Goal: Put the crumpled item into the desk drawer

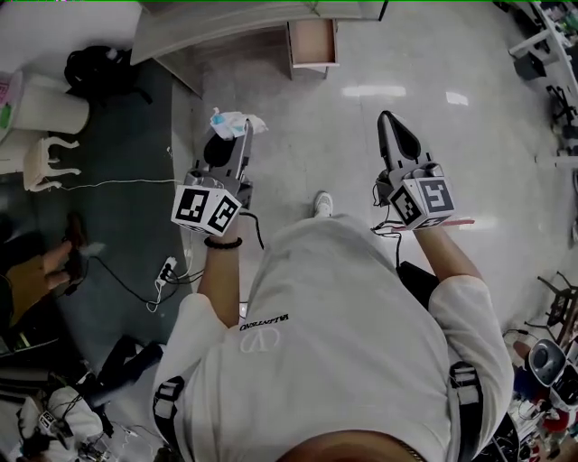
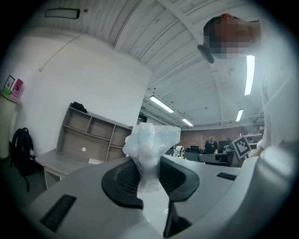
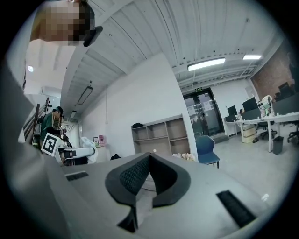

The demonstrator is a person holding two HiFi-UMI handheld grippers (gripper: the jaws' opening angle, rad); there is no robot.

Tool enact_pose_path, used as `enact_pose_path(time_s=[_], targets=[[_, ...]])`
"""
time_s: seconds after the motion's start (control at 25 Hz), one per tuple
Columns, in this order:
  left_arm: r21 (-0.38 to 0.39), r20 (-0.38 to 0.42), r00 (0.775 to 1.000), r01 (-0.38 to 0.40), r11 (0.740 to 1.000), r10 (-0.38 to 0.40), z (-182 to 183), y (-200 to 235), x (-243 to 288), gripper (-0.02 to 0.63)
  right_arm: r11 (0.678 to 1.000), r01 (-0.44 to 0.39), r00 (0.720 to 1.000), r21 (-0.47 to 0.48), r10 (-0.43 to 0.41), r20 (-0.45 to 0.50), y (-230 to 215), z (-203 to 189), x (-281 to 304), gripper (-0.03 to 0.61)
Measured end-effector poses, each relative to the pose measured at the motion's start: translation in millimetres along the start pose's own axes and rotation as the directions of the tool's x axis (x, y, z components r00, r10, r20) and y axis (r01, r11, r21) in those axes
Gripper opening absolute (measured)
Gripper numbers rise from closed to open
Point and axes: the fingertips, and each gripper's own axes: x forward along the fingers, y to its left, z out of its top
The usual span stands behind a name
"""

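Note:
The crumpled item is a pale blue-white wad of thin plastic. My left gripper is shut on it, held level out in front of the person. In the left gripper view the wad is pinched between the dark pads and sticks up above them. My right gripper is held level at the right, its pads meeting at the tips with nothing between them. The desk lies ahead at the top of the head view, with a wooden drawer pulled open.
A black backpack, a white bin and a small white stool stand on the dark floor at the left. A power strip with cables lies near the person's left side. An open shelf unit sits behind the desk, and a blue chair beside it.

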Motion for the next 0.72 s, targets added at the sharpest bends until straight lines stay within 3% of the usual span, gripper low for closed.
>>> enact_pose_path(time_s=[0.24,0.72], targets=[[0.020,0.001,1.000,-0.017,1.000,0.017,-11.3,-37.0,40.8,0.086,0.999,-0.037,0.999,0.009,0.037,0.005,-48.3,1.0,-9.0,-0.002],[-0.002,-0.031,1.000,0.000,1.000,0.000,-19.6,-19.5,99.7,0.086,0.999,-0.014,0.999,0.046,0.015,-0.035,-85.5,-5.9,36.0,-0.002]])
